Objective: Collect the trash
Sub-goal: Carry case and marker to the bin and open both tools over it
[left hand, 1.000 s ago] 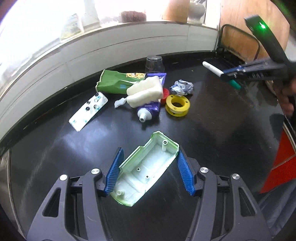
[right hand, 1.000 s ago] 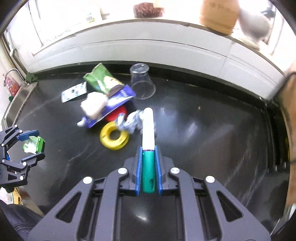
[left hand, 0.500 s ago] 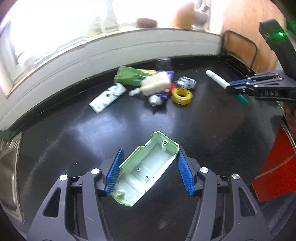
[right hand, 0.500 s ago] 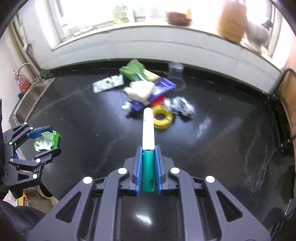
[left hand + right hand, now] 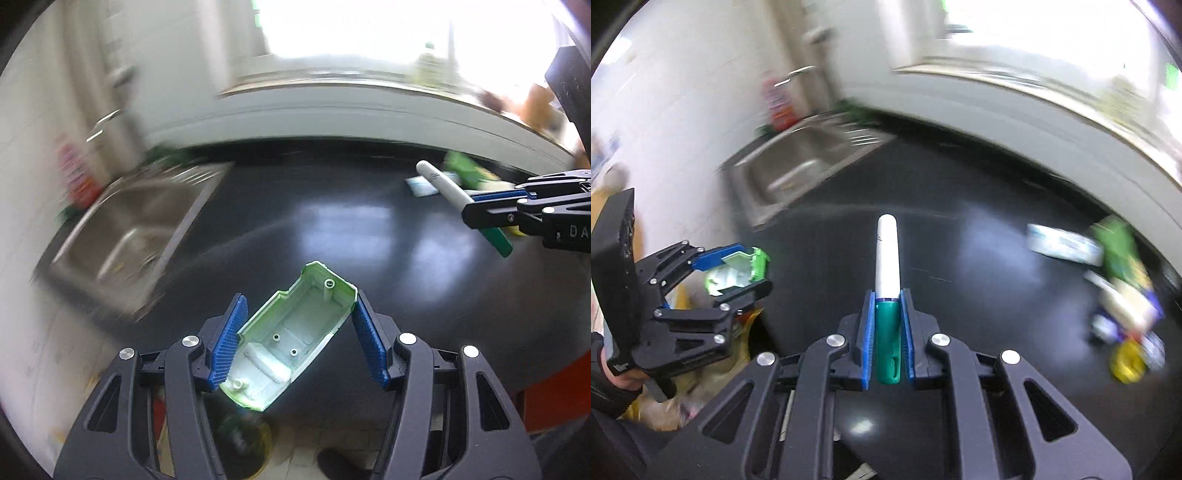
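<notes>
both claws were loaded: the left gripper (image 5: pixel 297 334) clamped a pale green plastic shell (image 5: pixel 291 336), hollow side up, and the right gripper (image 5: pixel 886 328) pinched a white marker with a green cap (image 5: pixel 887 280). they hung over the near edge of the black counter (image 5: pixel 332 229), a steel sink (image 5: pixel 136 229) off to the left. blurred leftover trash (image 5: pixel 1123 295) lay far right, well apart.

The trash pile (image 5: pixel 1123 295) on the desk (image 5: pixel 960 258) smears into blur; sink (image 5: pixel 136 229) blurred too.
</notes>
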### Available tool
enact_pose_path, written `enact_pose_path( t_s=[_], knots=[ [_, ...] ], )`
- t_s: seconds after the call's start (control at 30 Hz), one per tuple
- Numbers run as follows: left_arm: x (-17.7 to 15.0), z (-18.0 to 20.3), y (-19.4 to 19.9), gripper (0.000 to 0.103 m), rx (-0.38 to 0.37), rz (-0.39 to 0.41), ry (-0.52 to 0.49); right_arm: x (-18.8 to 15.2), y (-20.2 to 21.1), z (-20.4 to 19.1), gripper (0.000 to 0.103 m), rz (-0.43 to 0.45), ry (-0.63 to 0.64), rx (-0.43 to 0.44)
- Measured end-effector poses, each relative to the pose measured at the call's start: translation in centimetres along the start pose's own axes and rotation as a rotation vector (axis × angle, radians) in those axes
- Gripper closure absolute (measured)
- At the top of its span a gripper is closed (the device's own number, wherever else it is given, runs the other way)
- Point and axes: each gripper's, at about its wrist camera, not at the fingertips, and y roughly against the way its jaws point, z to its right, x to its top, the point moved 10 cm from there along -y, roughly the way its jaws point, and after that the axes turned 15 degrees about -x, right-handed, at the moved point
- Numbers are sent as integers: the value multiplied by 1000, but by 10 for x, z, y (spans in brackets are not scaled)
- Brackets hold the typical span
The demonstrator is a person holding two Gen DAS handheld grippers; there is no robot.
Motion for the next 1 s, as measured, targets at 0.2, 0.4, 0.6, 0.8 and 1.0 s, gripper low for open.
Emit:
enact_pose_path(
  t_s=[0.2, 0.4, 0.6, 0.8, 1.0],
  knots=[
    [-81, -102, 44, 46, 148, -36, 214, 1, -41, -153, 89, -80, 186, 194],
    [-158, -156, 54, 46, 194, -71, 356, -35, -74, -248, 89, -189, 285, 277],
    [-213, -191, 29, 46, 164, -100, 448, -65, -127, -304, 89, -303, 324, 264],
    [-244, -214, -5, 46, 133, -134, 484, -81, -169, -325, 89, -368, 349, 220],
    [-259, -224, -22, 46, 104, -155, 484, -83, -188, -331, 89, -396, 375, 193]
  ],
)
